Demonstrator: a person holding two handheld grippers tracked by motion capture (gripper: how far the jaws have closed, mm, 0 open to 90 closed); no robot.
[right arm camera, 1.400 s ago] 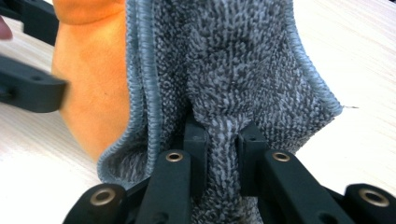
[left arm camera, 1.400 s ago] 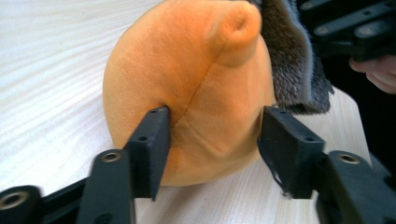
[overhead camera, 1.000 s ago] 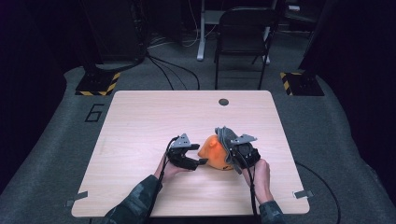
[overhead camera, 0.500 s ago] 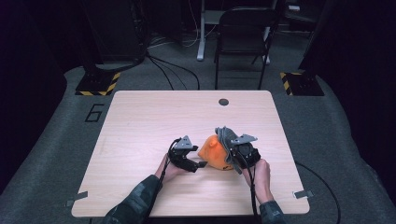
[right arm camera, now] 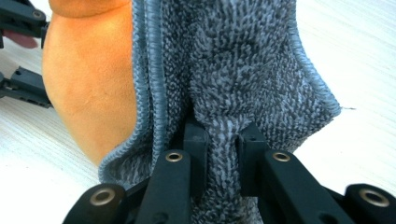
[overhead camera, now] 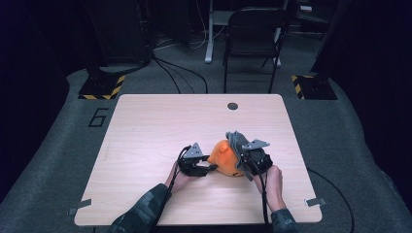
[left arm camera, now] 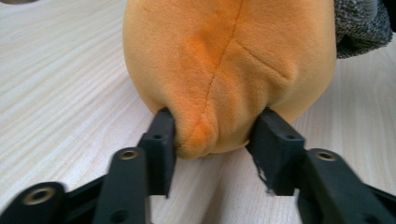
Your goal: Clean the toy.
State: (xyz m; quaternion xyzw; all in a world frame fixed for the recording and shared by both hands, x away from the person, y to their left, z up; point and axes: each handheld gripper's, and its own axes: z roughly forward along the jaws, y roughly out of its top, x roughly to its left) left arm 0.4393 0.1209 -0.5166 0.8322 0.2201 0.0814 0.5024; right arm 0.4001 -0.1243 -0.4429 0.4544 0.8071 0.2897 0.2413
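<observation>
An orange plush toy [overhead camera: 223, 158] lies on the wooden table [overhead camera: 160, 126], right of centre near the front. A grey fuzzy cloth [overhead camera: 236, 144] drapes over its right side. My left gripper [overhead camera: 212, 166] is at the toy's left end. Its jaws have just been closing, and in the left gripper view the pads [left arm camera: 161, 135] dent the orange plush [left arm camera: 229, 70] between them. My right gripper [right arm camera: 224, 133] is shut on a pinched fold of the grey cloth [right arm camera: 243, 70], with the plush [right arm camera: 93, 79] just left of it.
A round dark grommet hole [overhead camera: 232, 106] sits near the table's far edge. Behind the table stands a black chair [overhead camera: 252, 29], and cables run across the grey floor. Hazard-striped plates [overhead camera: 103, 87] lie at both far corners.
The left gripper's jaws have drawn in onto the left end of the orange plush. The right gripper and the cloth have stayed put.
</observation>
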